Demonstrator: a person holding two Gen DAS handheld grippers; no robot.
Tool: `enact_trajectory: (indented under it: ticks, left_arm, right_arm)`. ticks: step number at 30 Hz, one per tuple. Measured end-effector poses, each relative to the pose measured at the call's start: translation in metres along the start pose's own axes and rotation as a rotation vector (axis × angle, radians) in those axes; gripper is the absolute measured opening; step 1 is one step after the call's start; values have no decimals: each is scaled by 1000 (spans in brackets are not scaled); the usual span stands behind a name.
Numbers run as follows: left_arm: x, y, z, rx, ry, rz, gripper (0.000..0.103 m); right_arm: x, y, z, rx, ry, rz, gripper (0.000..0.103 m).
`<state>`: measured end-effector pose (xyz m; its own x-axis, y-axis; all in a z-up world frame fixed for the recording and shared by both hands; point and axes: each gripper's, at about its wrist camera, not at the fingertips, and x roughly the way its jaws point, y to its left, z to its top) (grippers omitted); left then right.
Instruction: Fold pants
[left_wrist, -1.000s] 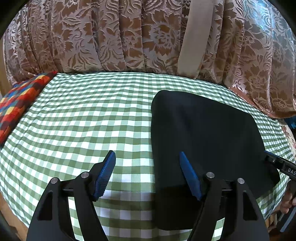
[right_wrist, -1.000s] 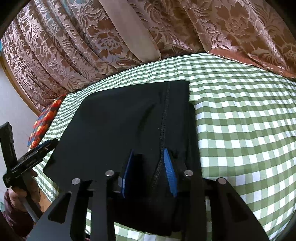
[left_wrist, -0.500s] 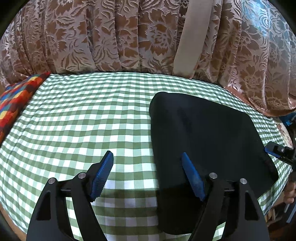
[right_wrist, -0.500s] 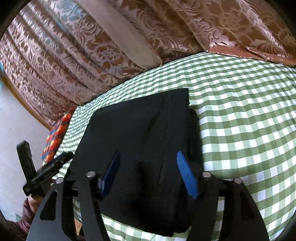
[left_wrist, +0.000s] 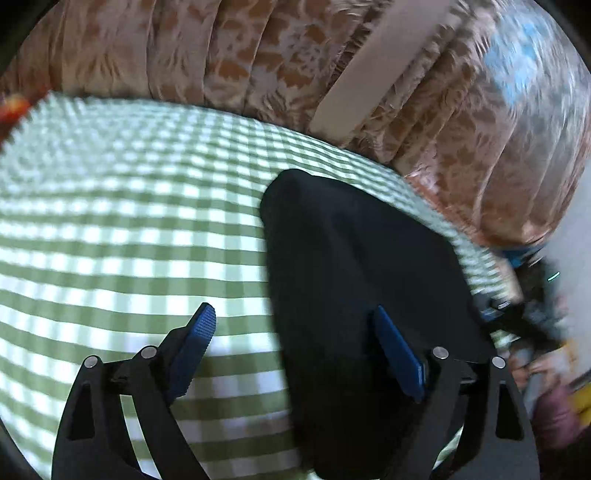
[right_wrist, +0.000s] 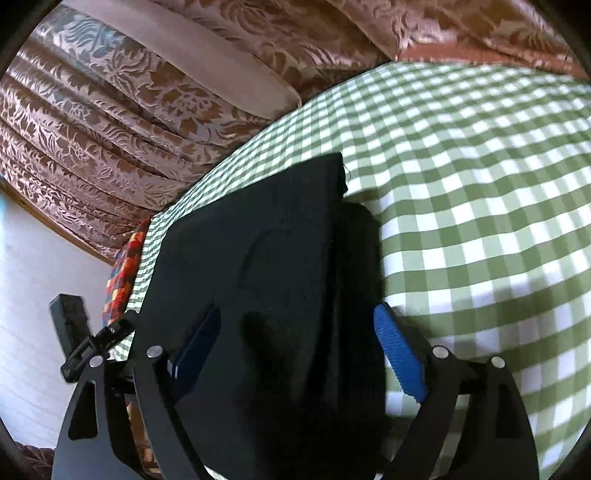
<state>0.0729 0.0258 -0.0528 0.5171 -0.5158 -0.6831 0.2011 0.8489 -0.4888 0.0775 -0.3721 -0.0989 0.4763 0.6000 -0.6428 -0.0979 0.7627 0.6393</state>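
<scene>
**Black cloth, folded and released: pants between two open tools**

Black fabric, the pants (right_wrist: 280, 280), lies as a compact folded stack on the green-and-white checked cloth (right_wrist: 480, 206) covering the counter, close to the near edge. In the right wrist view the stack sits directly ahead of and beneath the right hand-held gripper (right_wrist: 299, 343); its long axis runs away from the camera, roughly in line with the fingers, and a seam runs down the right-hand part of the top layer. The jaws have just been opening and now stand wide apart: one blue pad hovers over the cloth, the other at its right edge, and neither presses on it.

In the left wrist view the pants (left_wrist: 362, 280) lie ahead and to the right of the left hand-held gripper (left_wrist: 295, 332). Its jaws have also just been opening; the right pad (left_wrist: 399, 354) is over the stack's left portion, the left pad over bare checks, nothing clamped. The right tool is judged better centred on the stack; the left covers only its edge.

Judged stage: the fold looks finished or nearly so.

Beyond the counter hangs a brown floral curtain (right_wrist: 110, 122). A multicoloured patterned cloth (right_wrist: 123, 266) lies at the far left corner.
</scene>
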Motion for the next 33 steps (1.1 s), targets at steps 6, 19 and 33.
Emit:
enact_trajectory:
  ticks: [6,19,33]
  left_arm:
    - [39,11,6,-96,122,-222,85]
    - [-4,-21,34,29,-60,-291,44]
    - [68,50,136,47,12,125,58]
  right_arm:
    - [21,-7,6,-24,74,21,70]
    - [10,50,52,-163,5,95,40]
    - [147,30,147,-113,59,-37,67]
